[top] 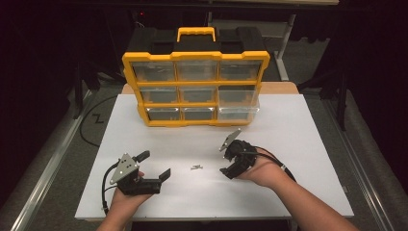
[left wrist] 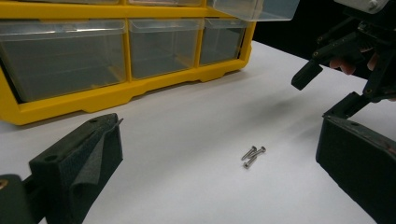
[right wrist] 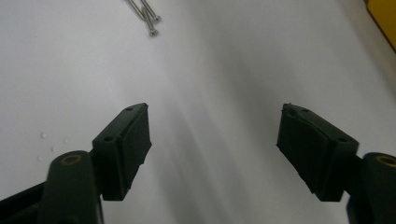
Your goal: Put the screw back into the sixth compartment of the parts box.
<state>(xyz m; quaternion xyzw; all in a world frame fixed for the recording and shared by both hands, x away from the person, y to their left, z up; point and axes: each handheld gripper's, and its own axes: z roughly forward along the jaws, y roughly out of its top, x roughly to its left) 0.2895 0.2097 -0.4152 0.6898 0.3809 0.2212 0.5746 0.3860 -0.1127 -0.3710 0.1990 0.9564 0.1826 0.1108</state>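
Both tongs stand with jaws wide apart and nothing between them; the left tongs rest low on the near left of the white counter, the right tongs hover just above it on the near right, tilted inward and down. Between the two, well apart from either, lie the screws, a small cluster of what look like three, touching one another on the bare surface; their exact count is hard to fix at this size. In the left gripper view the screws sit ahead and between its jaws, with the right tongs beyond them. Farther back stands the yellow organizer, upright, its clear drawers facing the person; the lower right drawer juts forward, apparently pulled out. The step in hand reads as the approach to a pickup; the next move likely calls for one set of tongs to drop over the cluster and close narrowly, since such thin, flat-lying screws may slip.
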